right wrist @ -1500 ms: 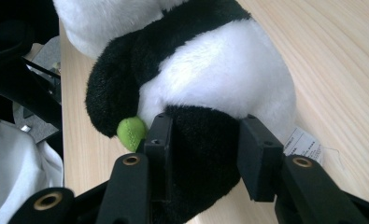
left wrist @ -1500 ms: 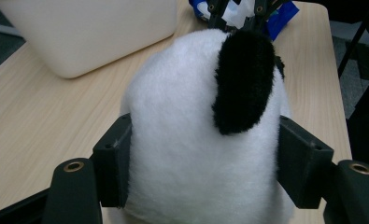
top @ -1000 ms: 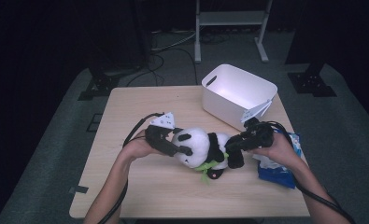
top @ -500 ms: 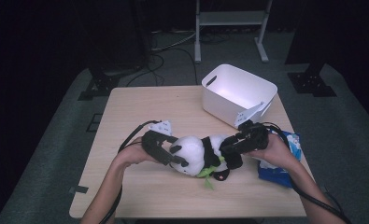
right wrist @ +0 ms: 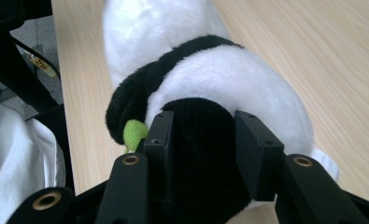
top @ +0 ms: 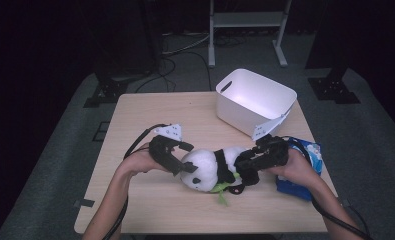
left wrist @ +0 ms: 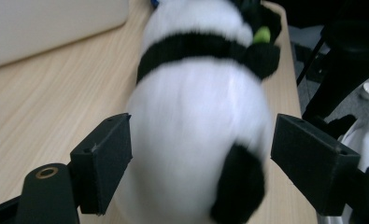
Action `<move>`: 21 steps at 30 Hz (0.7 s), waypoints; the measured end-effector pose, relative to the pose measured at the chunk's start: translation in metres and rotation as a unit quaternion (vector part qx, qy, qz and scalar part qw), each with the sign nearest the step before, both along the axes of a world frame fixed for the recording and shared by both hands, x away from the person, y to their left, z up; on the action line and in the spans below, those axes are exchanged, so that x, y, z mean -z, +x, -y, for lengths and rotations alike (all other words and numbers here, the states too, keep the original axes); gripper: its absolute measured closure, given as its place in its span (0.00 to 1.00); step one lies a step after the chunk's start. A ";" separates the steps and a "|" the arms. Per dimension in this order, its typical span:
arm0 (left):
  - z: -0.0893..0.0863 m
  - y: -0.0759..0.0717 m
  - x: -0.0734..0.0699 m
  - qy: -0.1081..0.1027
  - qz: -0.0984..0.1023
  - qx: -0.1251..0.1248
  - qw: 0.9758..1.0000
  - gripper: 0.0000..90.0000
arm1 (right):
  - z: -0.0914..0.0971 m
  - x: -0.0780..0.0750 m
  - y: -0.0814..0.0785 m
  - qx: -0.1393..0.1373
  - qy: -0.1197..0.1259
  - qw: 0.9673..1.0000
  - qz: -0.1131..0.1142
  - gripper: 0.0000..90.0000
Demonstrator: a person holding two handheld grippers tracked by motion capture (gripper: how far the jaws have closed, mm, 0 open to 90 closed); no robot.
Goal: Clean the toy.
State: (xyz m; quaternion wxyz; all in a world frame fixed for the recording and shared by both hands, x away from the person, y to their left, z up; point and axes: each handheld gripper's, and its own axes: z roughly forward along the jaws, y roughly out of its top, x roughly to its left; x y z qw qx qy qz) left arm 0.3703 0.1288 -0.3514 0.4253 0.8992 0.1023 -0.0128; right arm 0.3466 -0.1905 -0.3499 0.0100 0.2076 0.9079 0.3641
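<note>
A black-and-white plush panda (top: 207, 170) lies on its side on the wooden table (top: 150, 115), with a green leaf (top: 220, 190) at its front. My left gripper (top: 184, 159) is at its head, and its jaws have just been opening. In the left gripper view the white head (left wrist: 196, 140) sits between the spread pads of the left gripper (left wrist: 201, 168), and the right-hand pad (left wrist: 308, 163) stands clear of it. My right gripper (top: 241, 168) is shut on the panda's black leg (right wrist: 201, 154), which the pads of the right gripper (right wrist: 203, 140) squeeze from both sides.
A white plastic bin (top: 255, 102) stands at the back right of the table. A blue packet (top: 305, 170) lies under my right hand by the right edge. A white metal frame (top: 245, 20) stands on the floor beyond the table.
The left jaws have spread apart around the panda's head. The panda and both grippers have shifted slightly toward the near edge.
</note>
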 end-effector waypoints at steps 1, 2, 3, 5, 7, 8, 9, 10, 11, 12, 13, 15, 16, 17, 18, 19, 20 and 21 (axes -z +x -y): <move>0.001 0.001 -0.001 0.000 -0.003 -0.001 1.000 0.21 | -0.003 0.000 -0.001 -0.003 0.000 1.000 -0.003 0.65; 0.001 0.002 -0.001 0.001 -0.005 -0.002 1.000 0.21 | -0.006 -0.001 -0.002 -0.008 -0.001 1.000 -0.002 0.66; 0.001 0.002 -0.001 0.003 -0.004 -0.003 1.000 0.21 | -0.009 -0.002 -0.003 -0.014 -0.005 1.000 0.001 0.66; 0.002 0.003 0.002 0.016 -0.005 -0.012 1.000 0.21 | -0.012 -0.003 -0.005 -0.020 -0.011 1.000 0.004 0.66; 0.003 0.005 0.007 0.023 -0.019 -0.024 0.999 0.21 | -0.014 -0.004 -0.005 -0.023 -0.016 1.000 0.003 0.65; 0.002 0.007 0.010 0.023 -0.026 -0.025 0.999 0.21 | -0.014 -0.005 -0.005 -0.025 -0.016 1.000 0.001 0.65; 0.001 0.008 0.011 0.022 -0.033 -0.024 0.999 0.21 | -0.013 -0.005 -0.005 -0.028 -0.017 0.999 -0.001 0.65; 0.001 0.008 0.014 0.019 -0.041 -0.023 0.999 0.21 | -0.013 -0.005 -0.005 -0.032 -0.017 0.999 -0.001 0.65; 0.001 0.009 0.016 0.019 -0.047 -0.018 0.999 0.22 | -0.014 -0.006 -0.006 -0.034 -0.017 0.999 -0.003 0.65; 0.001 0.009 0.017 0.019 -0.051 -0.014 0.998 0.24 | -0.014 -0.006 -0.007 -0.037 -0.016 0.999 -0.006 0.65; 0.001 0.008 0.019 0.021 -0.060 -0.007 0.998 0.24 | -0.014 -0.006 -0.007 -0.040 -0.016 0.999 -0.007 0.65; 0.001 0.006 0.020 0.021 -0.060 -0.001 0.998 0.26 | -0.014 -0.009 -0.006 -0.052 -0.008 0.999 -0.016 0.64; 0.000 0.005 0.019 0.022 -0.059 -0.002 0.998 0.26 | -0.013 -0.011 -0.005 -0.052 -0.003 0.998 -0.019 0.63; 0.000 0.005 0.019 0.022 -0.060 0.000 0.998 0.26 | -0.012 -0.015 -0.003 -0.053 0.005 0.998 -0.020 0.61; 0.000 0.005 0.019 0.022 -0.059 0.003 0.998 0.27 | -0.011 -0.017 -0.002 -0.048 0.005 0.999 -0.019 0.59; 0.000 0.003 0.019 0.022 -0.060 0.006 0.998 0.27 | -0.011 -0.018 0.000 -0.043 0.005 0.999 -0.017 0.58; 0.000 0.003 0.019 0.025 -0.058 0.011 0.998 0.27 | -0.011 -0.019 0.003 -0.039 0.004 0.999 -0.016 0.57; 0.000 0.001 0.020 0.025 -0.059 0.012 0.998 0.27 | -0.012 -0.020 0.006 -0.038 0.007 0.999 -0.019 0.57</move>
